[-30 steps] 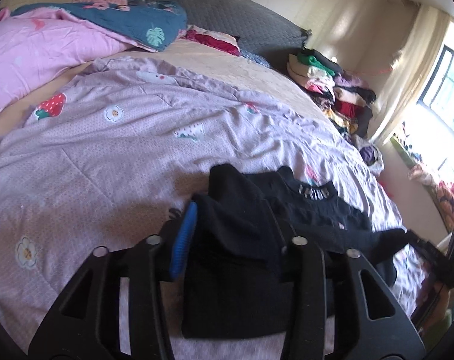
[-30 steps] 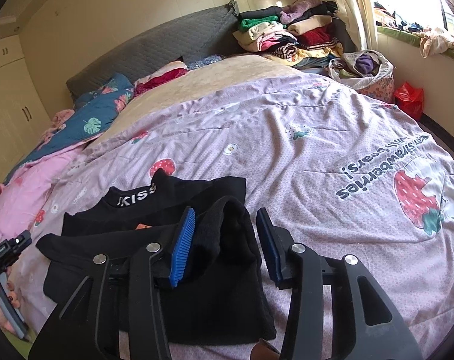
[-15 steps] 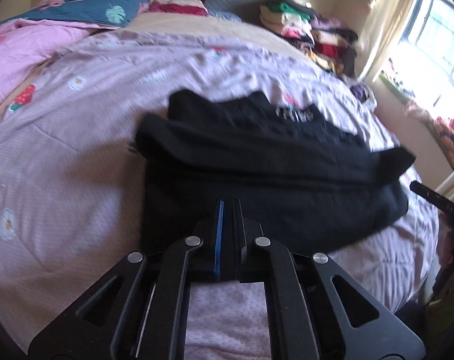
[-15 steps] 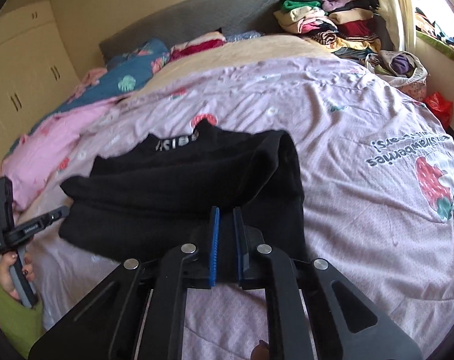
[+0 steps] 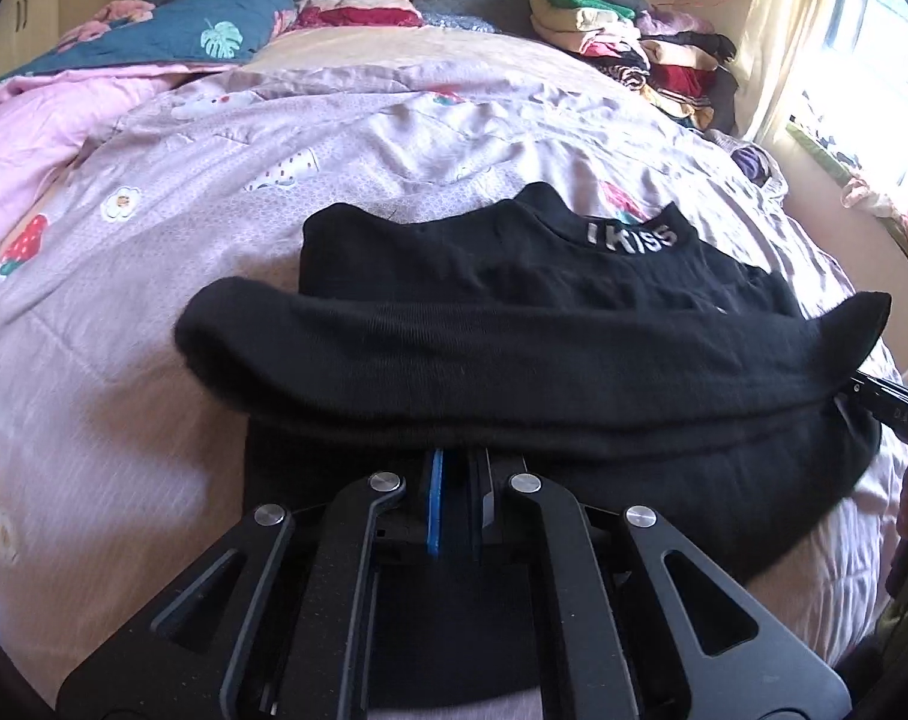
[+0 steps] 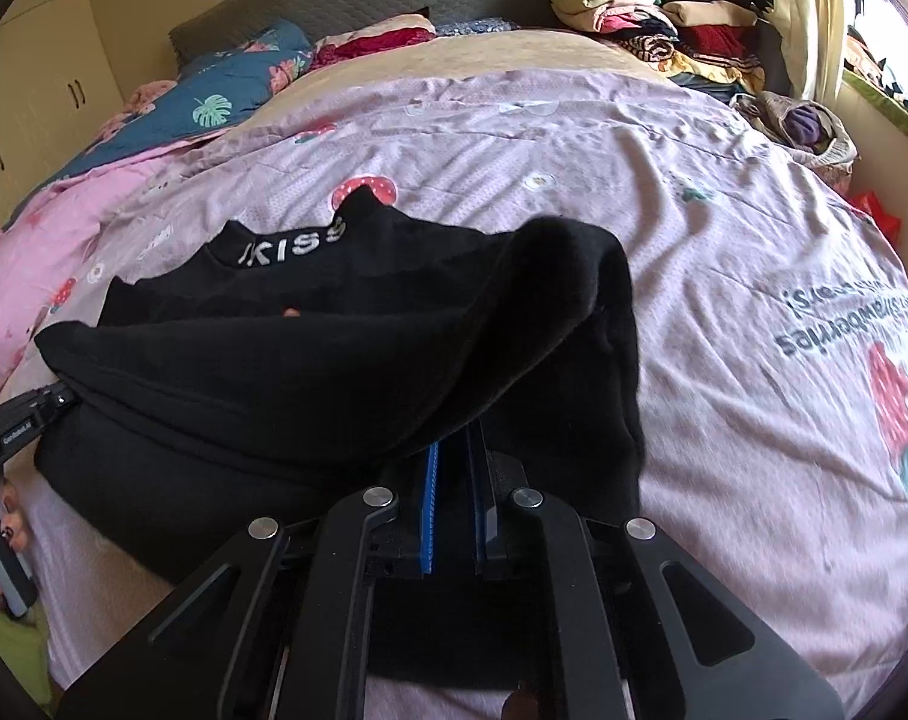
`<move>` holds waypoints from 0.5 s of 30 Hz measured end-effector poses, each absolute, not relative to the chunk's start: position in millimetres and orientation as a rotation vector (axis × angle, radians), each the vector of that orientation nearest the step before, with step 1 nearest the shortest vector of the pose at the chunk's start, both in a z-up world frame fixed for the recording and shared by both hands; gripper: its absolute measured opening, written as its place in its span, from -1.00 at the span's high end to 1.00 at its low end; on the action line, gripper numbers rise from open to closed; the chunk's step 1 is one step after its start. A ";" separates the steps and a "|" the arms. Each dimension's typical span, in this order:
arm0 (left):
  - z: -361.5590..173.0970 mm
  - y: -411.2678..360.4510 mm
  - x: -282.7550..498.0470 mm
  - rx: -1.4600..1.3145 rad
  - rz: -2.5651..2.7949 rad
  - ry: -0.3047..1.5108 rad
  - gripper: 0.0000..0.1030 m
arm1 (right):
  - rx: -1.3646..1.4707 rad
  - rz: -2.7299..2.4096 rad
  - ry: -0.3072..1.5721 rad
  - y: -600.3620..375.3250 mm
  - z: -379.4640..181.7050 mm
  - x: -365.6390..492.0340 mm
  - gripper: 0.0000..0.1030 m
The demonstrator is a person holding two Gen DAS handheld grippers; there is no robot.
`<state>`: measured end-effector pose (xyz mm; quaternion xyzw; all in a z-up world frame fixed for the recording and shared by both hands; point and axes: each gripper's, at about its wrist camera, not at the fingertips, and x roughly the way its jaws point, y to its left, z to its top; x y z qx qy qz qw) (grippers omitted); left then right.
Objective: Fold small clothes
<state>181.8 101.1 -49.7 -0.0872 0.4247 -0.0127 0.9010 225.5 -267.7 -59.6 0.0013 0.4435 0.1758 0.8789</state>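
A black top (image 5: 514,348) with a white "KISS" collar (image 5: 631,235) lies on the lilac strawberry quilt (image 5: 153,360). Its near edge is raised in a thick fold that bulges toward the collar. My left gripper (image 5: 457,462) is shut on that fold near its left end, with the tips hidden under the cloth. In the right wrist view, my right gripper (image 6: 457,450) is shut on the right end of the same black top (image 6: 333,372). The collar (image 6: 291,247) lies beyond it. Each gripper shows at the edge of the other's view, the right gripper (image 5: 886,405) and the left gripper (image 6: 21,420).
A stack of folded clothes (image 6: 664,18) sits at the far right of the bed near the headboard. Pink (image 5: 33,120) and blue (image 5: 213,30) blankets lie at the far left. A bag of clothes (image 6: 802,126) rests by the window, and a wardrobe (image 6: 33,90) stands at the left.
Both grippers went from open around the top's near corners to shut on the cloth. They then moved forward and down, carrying the near edge toward the collar.
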 end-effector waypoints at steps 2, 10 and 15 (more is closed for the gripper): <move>-48.9 103.4 191.8 -0.190 -0.021 0.874 0.98 | 0.019 0.372 0.914 -265.7 -59.3 235.1 0.84; -38.8 114.8 229.2 -0.231 0.000 0.847 0.97 | 0.079 0.363 0.878 -266.2 -53.5 265.9 0.84; -31.2 129.0 241.1 -0.274 0.021 0.808 0.97 | 0.105 0.329 0.859 -274.8 -52.0 277.5 0.84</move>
